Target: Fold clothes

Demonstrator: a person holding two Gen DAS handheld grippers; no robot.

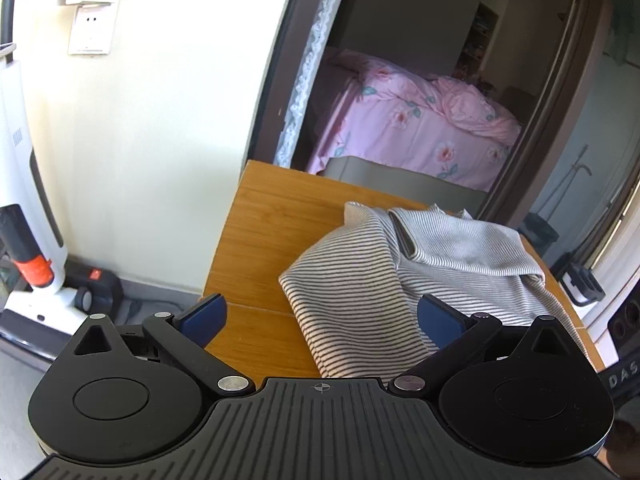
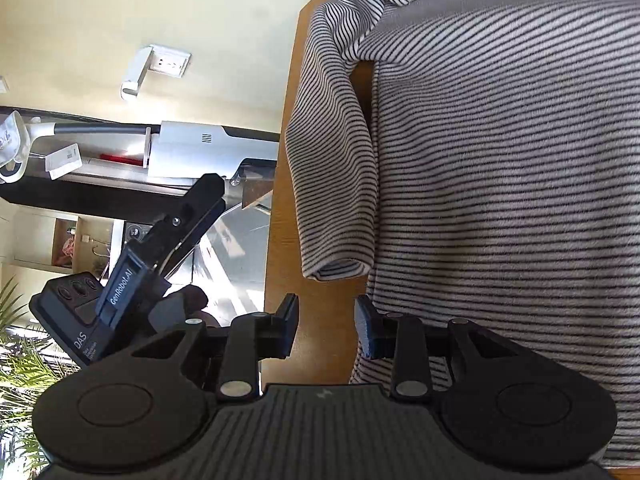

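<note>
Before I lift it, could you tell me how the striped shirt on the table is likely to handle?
The striped shirt is probably floppy: it lies in soft folds on the wooden table. It likely drapes and sags from one pinch, since its sleeve hangs limp. It seems light, a thin knit.

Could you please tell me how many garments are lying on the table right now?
1: a striped shirt, crumpled across the table's right half, one sleeve folded beside its body. Anything beneath it would be hidden.
</note>
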